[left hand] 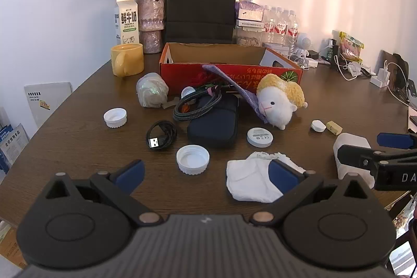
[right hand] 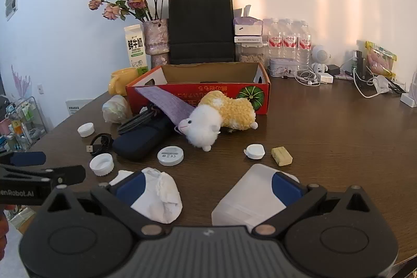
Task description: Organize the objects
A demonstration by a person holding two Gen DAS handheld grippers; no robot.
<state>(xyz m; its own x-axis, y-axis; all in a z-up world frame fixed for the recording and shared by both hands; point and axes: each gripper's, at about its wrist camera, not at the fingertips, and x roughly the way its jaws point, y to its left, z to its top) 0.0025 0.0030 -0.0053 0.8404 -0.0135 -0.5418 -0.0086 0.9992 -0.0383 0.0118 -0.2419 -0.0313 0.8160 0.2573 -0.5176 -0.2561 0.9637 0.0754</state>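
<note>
Loose items lie on the brown table point(left hand: 78, 137) in front of an open red cardboard box point(left hand: 229, 74): a plush sheep point(left hand: 278, 100), a dark blue pouch point(left hand: 213, 127), a black USB cable point(left hand: 161, 134), two white caps point(left hand: 192, 159) and a round white device point(left hand: 259, 137). My left gripper point(left hand: 206, 175) hangs open over the near cap and a crumpled tissue point(left hand: 250, 179). My right gripper point(right hand: 208, 189) is open too, above the tissue point(right hand: 161, 197) and a white translucent container point(right hand: 247, 197). Neither holds anything.
A yellow mug point(left hand: 127, 59), milk carton point(left hand: 126, 20), flower vase point(left hand: 151, 20), black paper bag point(left hand: 200, 9) and water bottles point(left hand: 281, 25) line the back. A small white cap point(right hand: 255, 151) and a yellow block point(right hand: 282, 155) lie right of the sheep. Chargers and cables point(right hand: 365, 85) sit at the far right.
</note>
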